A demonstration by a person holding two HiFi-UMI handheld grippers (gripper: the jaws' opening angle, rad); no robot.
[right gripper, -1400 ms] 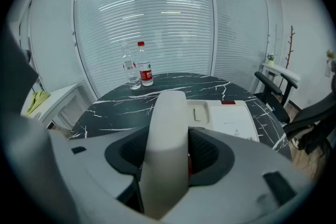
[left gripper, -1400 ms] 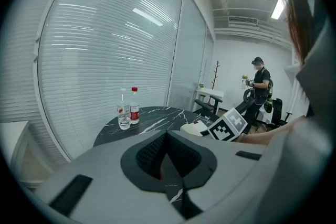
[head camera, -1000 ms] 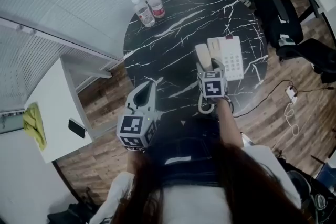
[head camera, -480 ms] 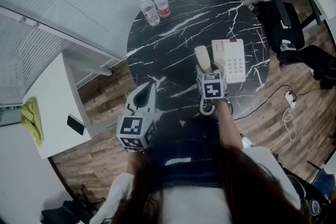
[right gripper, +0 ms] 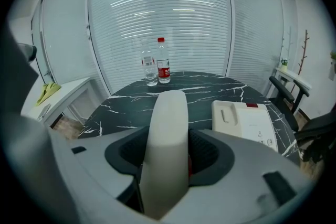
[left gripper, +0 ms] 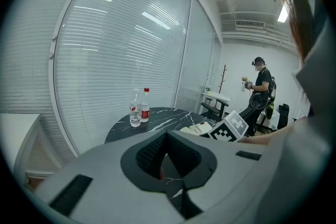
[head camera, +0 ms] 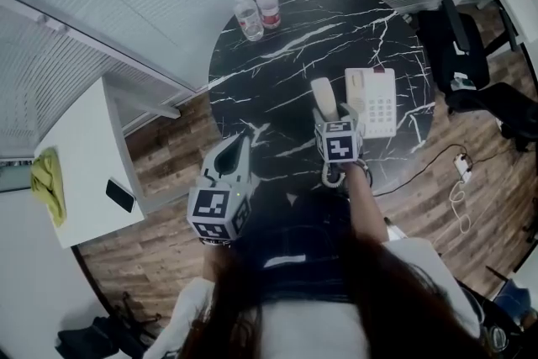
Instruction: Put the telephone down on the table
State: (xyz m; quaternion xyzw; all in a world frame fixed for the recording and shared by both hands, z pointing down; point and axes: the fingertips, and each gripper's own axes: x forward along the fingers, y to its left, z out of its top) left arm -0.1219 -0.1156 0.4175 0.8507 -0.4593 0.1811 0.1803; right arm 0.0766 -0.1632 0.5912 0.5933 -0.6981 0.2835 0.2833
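Note:
A cream telephone handset (head camera: 324, 99) stands upright between the jaws of my right gripper (head camera: 337, 112), which is shut on it, just above the round black marble table (head camera: 286, 71). The white telephone base (head camera: 375, 101) lies on the table directly right of the handset, its cradle bare. The right gripper view shows the handset (right gripper: 168, 139) filling the jaws, with the base (right gripper: 247, 120) to the right. The handset's coiled cord (head camera: 331, 176) hangs below the right gripper. My left gripper (head camera: 240, 145) hovers over the table's near left edge, shut and holding nothing.
Two water bottles (head camera: 259, 7) stand at the table's far edge. A white side desk (head camera: 84, 172) on the left carries a yellow cloth (head camera: 46, 185) and a dark phone (head camera: 120, 195). A black chair (head camera: 466, 46) and a floor cable (head camera: 461, 172) lie to the right. A person (left gripper: 261, 89) stands far off.
The head view has shifted slightly, so the table sits a little higher and further right in frame. Both grippers keep their places and the handset stays gripped beside the base.

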